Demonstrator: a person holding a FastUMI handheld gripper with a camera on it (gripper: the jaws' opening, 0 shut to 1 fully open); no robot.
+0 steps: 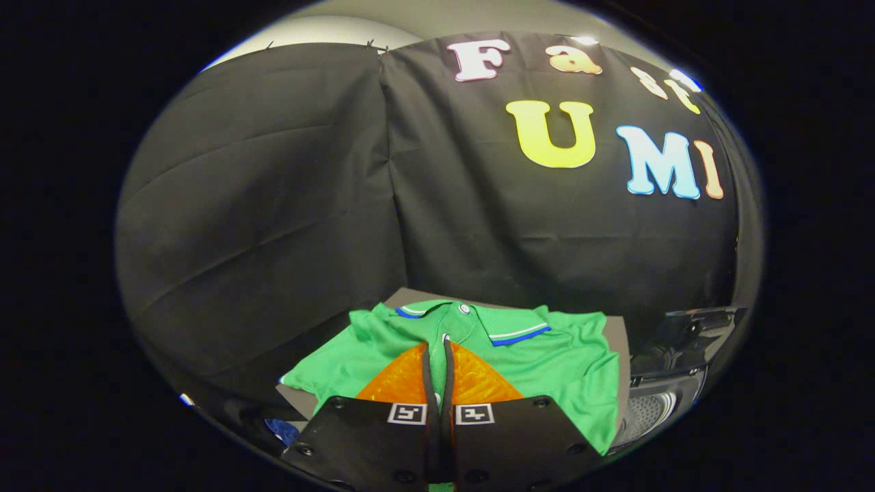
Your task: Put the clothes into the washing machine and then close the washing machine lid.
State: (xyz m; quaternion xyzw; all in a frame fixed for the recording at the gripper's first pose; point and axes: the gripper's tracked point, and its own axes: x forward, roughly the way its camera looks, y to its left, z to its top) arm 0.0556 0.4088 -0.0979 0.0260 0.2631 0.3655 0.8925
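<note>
- Far left and behind everything: the booth wall [273,205], a black cloth, hangs directly behind the surface [618,335]. It closes off the work area, so the only approach to the garment is from the near side, where the claw is.
- Near left: a small blue item [280,430] shows below the left edge of the surface. It is too small to identify; it may be another piece of cloth.
- Centre: the green polo shirt [547,369] lies on the grey surface, front up, collar at the far end, body running toward the near side. It is spread nearly flat and covers most of the surface. This layout presents the buttoned placket on the claw's centre line, where a pinch can gather fabric.
- Centre, near: the claw [438,348] points along the shirt's midline toward the collar. Its 2 orange fingers [400,383] stand almost together, with only a thin dark slit between them. The tips sit at the placket, over the chest area. Whether fabric is pinched between them cannot be told, so the claw reads as closed or nearly closed, contents uncertain.
- Right: the washing machine [656,410] stands just beside the right edge of the surface, lower than the shirt. Its lid [697,324] is raised and the perforated drum is exposed. The open lid leaves the drum ready to receive the shirt.
- Judgement: the shirt is not yet in the machine. The short gap between surface and drum suggests a lift and a brief carry to the right, with trailing sleeves as the likely snag risk at the rim.
</note>
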